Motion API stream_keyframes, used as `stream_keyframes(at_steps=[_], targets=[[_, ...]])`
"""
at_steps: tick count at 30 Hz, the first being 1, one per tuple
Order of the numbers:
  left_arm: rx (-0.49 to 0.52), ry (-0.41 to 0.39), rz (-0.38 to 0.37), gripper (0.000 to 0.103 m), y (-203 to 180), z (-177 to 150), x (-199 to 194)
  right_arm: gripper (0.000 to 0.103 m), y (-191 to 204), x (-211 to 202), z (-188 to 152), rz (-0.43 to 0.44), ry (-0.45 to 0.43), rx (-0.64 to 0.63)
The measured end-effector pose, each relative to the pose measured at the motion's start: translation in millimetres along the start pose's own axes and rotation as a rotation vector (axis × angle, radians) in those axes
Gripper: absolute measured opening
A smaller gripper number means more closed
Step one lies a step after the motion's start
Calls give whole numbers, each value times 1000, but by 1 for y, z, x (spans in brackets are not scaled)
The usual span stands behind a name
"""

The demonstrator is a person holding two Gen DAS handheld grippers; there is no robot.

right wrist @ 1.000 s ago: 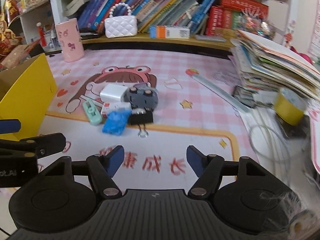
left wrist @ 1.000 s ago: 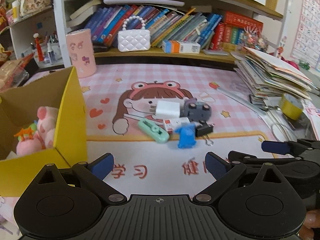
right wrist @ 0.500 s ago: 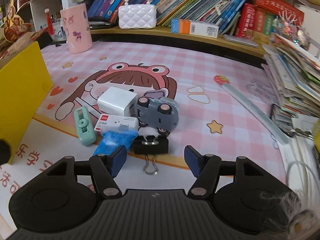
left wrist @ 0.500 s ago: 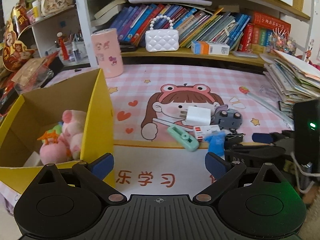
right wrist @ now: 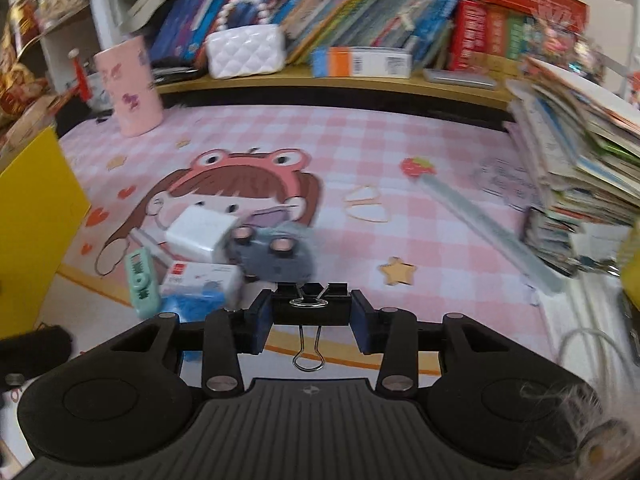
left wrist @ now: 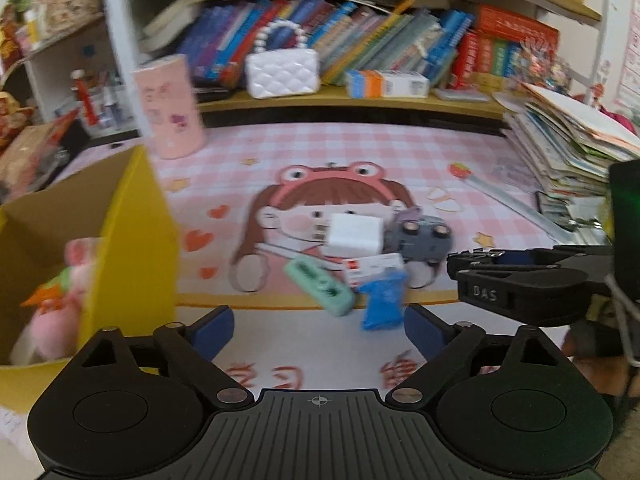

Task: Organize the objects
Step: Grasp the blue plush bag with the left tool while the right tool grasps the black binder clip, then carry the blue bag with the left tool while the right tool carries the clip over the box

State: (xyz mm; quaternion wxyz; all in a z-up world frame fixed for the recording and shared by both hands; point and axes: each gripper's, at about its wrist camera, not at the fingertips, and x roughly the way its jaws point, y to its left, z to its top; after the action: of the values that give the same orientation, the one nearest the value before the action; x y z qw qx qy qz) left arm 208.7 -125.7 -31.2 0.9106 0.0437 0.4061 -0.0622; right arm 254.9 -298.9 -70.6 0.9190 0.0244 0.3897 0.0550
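Note:
A pile of small items lies on the pink cartoon mat: a white charger (left wrist: 354, 232), a grey toy car (left wrist: 422, 236), a small white box (left wrist: 372, 268), a mint correction tape (left wrist: 318, 288) and a blue packet (left wrist: 382, 300). My right gripper (right wrist: 310, 322) is shut on a black binder clip (right wrist: 310, 308) at the pile's near edge. It also shows in the left wrist view (left wrist: 454, 268). My left gripper (left wrist: 318, 328) is open and empty, just in front of the pile. The yellow box (left wrist: 132, 236) holds a pink plush (left wrist: 80, 256).
A bookshelf with a white purse (left wrist: 282, 72) runs along the back. A pink cup (left wrist: 168, 108) stands at the back left. A paper stack (left wrist: 572, 144) and a ruler (right wrist: 488, 232) lie at the right.
My right gripper moved forward and closed on the binder clip. My left gripper shifted slightly and stays open.

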Motion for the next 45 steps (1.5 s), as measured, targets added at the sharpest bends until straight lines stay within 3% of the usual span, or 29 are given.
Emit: stream_keyframes(at_steps=[8,16,27,32,45], targets=[[29,90,-119,51,-30,12,55,38,-24,-30,-5,-19,-5,74],[79,134,-102,26,-43,8,86,38,-27,-49,-9,-36,-11,85],[14,37,-178,25,-13,-8,14,38,-1,-63,-20,-20,8,51],[-33,41,-175,25,9,-35,-15,38,23,-71,-29,2,25,17],[-78,-15,-131,25,74,-68,-61,38,110,-96,-53,77,49,-79]])
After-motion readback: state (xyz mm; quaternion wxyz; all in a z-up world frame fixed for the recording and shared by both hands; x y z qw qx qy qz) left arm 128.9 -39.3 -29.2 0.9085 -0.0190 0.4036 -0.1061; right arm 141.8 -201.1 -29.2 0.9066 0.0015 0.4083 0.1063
